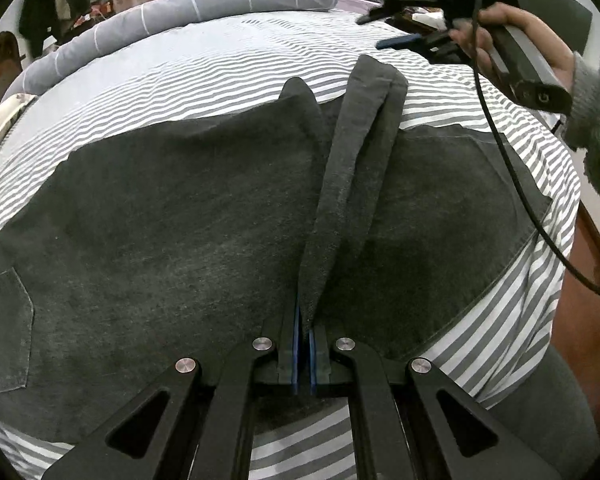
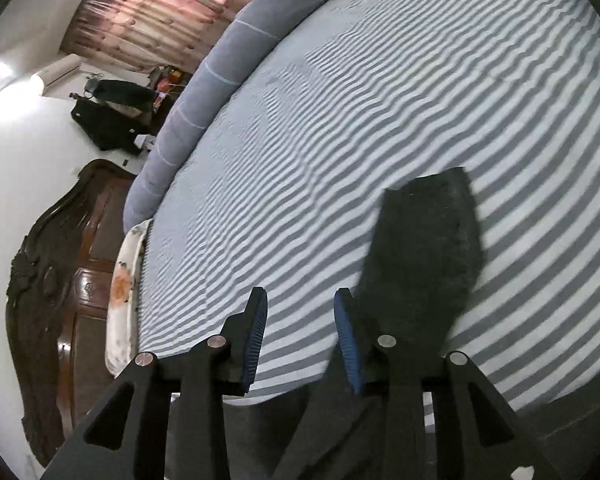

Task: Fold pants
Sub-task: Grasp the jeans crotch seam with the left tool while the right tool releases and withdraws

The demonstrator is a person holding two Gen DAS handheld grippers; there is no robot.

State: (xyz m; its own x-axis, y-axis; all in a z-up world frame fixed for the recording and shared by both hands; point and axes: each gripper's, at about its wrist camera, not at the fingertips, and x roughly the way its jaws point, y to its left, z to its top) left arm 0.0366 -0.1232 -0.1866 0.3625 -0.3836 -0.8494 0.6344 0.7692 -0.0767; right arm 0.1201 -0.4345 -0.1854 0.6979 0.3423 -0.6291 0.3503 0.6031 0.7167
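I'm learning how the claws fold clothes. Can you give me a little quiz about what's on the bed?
1. True or false: the left claw is pinching a strip of the dark pants.
2. Is the right claw A) squeezing the pants, B) open with nothing between its fingers, or C) holding the pillow?
3. Fill in: the pants lie on a bed sheet with grey and white ____.

Key: 1 true. 2 B; it is up in the air above the sheet, held by a hand. 3 stripes.
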